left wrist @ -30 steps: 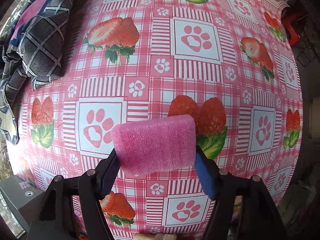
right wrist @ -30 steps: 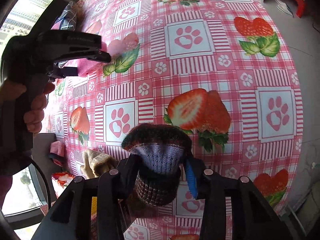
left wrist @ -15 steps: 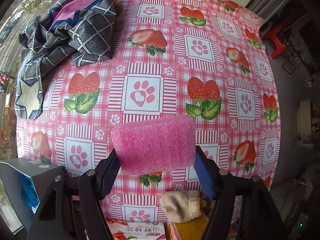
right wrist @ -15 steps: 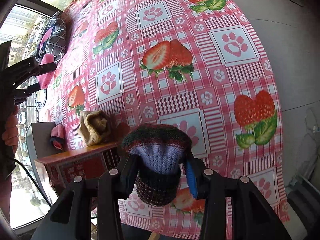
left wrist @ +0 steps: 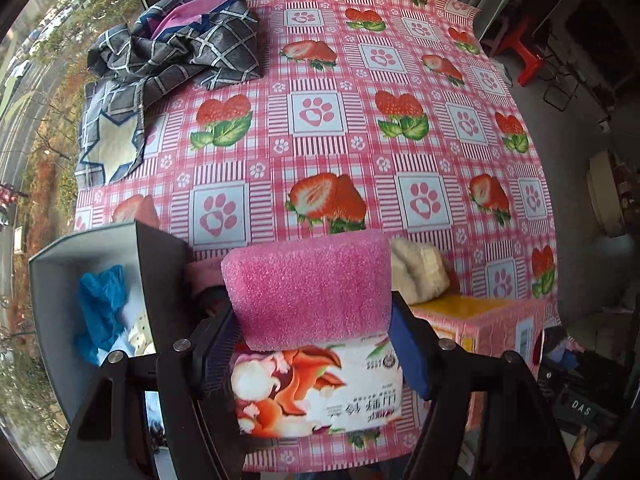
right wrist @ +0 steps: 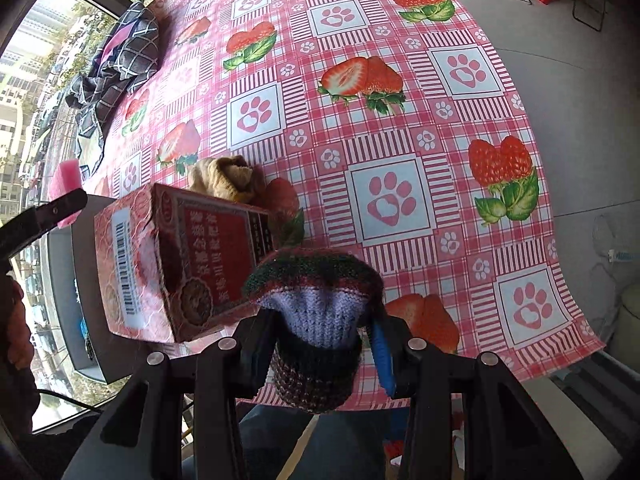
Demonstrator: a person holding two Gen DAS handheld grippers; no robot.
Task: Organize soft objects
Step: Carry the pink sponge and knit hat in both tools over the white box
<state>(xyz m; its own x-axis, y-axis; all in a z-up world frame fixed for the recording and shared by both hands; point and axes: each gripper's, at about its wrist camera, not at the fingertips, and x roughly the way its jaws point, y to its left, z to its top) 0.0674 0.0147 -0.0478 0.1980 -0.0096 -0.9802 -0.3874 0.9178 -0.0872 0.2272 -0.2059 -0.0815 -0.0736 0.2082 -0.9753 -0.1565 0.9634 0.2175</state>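
— So, what is each hand carrying?
— Left gripper (left wrist: pixel 316 320) has its fingers clenched on a pink sponge (left wrist: pixel 308 288), above the near edge of the surface (left wrist: pixel 360 168), over a printed box (left wrist: pixel 320 388). Right gripper (right wrist: pixel 320 344) squeezes a knitted sock (right wrist: pixel 316 320) beside a red carton (right wrist: pixel 180 264).
— Anything else?
— Checked cloth (left wrist: pixel 180 40), far left corner.

Pink rectangular foam sponge (left wrist: pixel 310 292), lying flat-wise, clamped at both short ends, held above printed box. Multicolour knitted woollen piece (right wrist: pixel 316 320), lilac middle band, dark striped ends, pinched mid-body, upright. Beige crumpled cloth (right wrist: pixel 226 178) resting on table behind red box.
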